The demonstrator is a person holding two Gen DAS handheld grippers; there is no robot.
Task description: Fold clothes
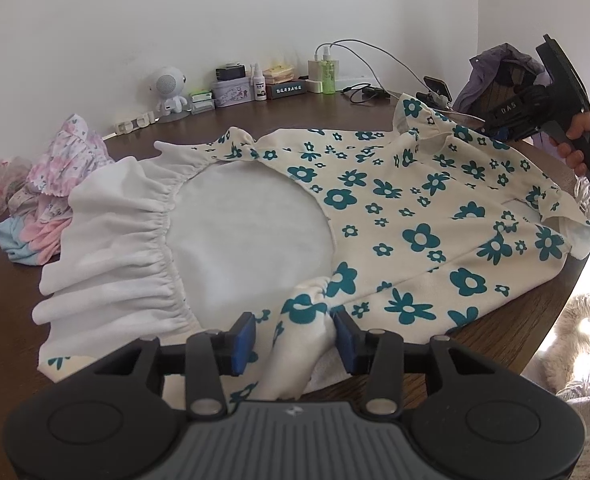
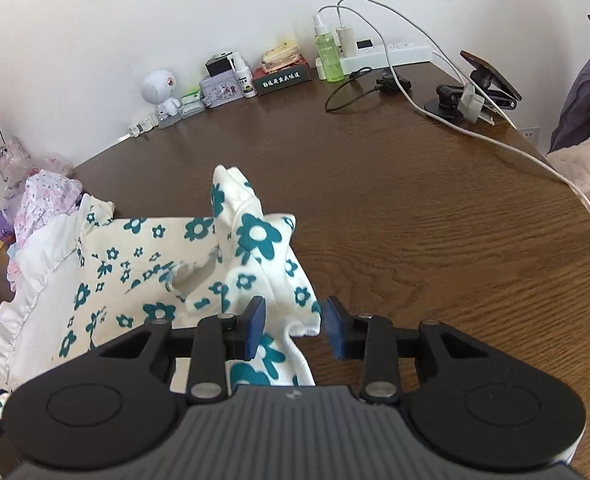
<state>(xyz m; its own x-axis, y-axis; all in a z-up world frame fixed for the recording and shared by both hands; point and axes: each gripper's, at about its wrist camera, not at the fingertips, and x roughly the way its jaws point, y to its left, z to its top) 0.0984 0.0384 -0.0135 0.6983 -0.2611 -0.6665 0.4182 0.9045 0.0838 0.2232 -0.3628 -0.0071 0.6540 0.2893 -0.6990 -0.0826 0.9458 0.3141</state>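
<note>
Floral garment (image 1: 395,216) lay spread on the table (image 2: 415,200). Left gripper (image 1: 293,340) and right gripper (image 2: 291,328) both gaped, cloth between unpressed pads; each probably needed a firm pinch before folding evenly.

"DAS" on right tongs (image 1: 491,128); dark box (image 2: 281,75) lettering unreadable.

The dark wood worktop (image 2: 395,208) carries a flowered dress (image 1: 395,208) spread flat, with a heap of pastel clothes (image 1: 51,200) just left of it. Behind the dress, along the wall, stand a white robot toy (image 2: 157,90), a tin (image 2: 221,90), a green bottle (image 2: 329,58) and a power strip (image 2: 391,54); a phone stand (image 2: 471,92) sits to the right.
</note>
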